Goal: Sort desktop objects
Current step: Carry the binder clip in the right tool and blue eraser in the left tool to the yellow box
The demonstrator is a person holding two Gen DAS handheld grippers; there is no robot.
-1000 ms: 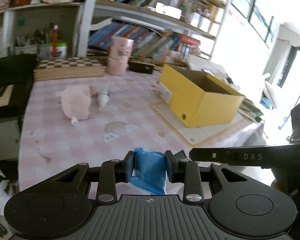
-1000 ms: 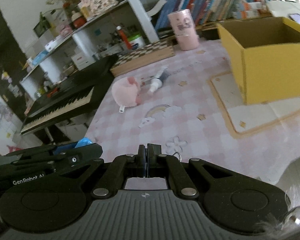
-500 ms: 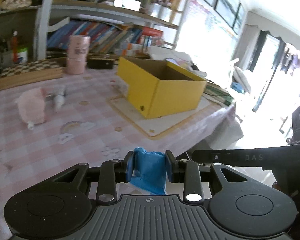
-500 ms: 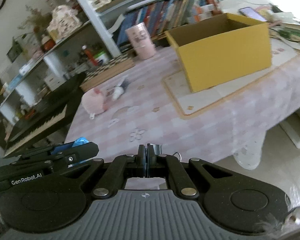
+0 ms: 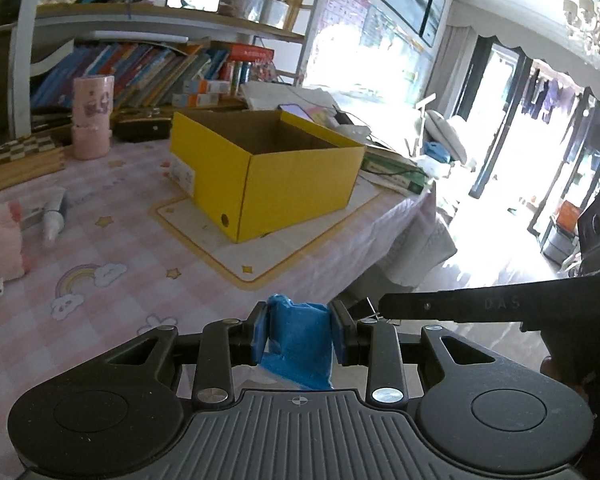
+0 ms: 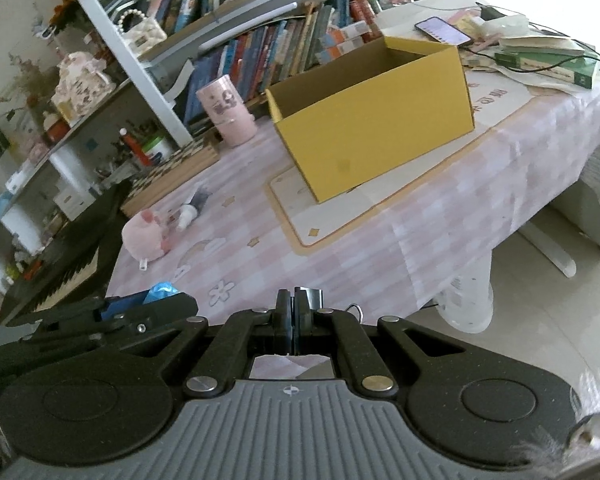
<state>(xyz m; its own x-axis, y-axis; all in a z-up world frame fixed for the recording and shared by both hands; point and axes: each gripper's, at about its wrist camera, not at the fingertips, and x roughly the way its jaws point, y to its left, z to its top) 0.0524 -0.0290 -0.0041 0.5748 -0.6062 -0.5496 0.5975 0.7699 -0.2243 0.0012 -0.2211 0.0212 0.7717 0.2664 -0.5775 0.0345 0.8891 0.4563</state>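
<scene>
My left gripper [image 5: 300,320] is shut on a crumpled blue packet [image 5: 300,344], held over the near edge of the pink checked table [image 5: 112,320]. In the right wrist view the left gripper [image 6: 140,308] shows at lower left with the blue packet [image 6: 162,292] sticking out. My right gripper [image 6: 291,300] is shut, with a small metal clip [image 6: 312,295] pinched at its tips. An open yellow box [image 5: 296,184] [image 6: 380,140] stands ahead on a mat. A pink plush [image 5: 0,244] [image 6: 144,238] and a white tube [image 5: 54,216] [image 6: 192,206] lie at the left.
A pink cup [image 5: 92,116] and a chessboard [image 5: 20,156] stand at the back below bookshelves. A keyboard piano [image 6: 60,264] borders the table's left side. A phone [image 6: 442,30] and books [image 6: 548,64] lie behind the box. The table edge drops to the floor on the right.
Both grippers have swung sideways, so the yellow box has shifted from the right toward the middle and the plush toward the left edge. Both grips are unchanged.
</scene>
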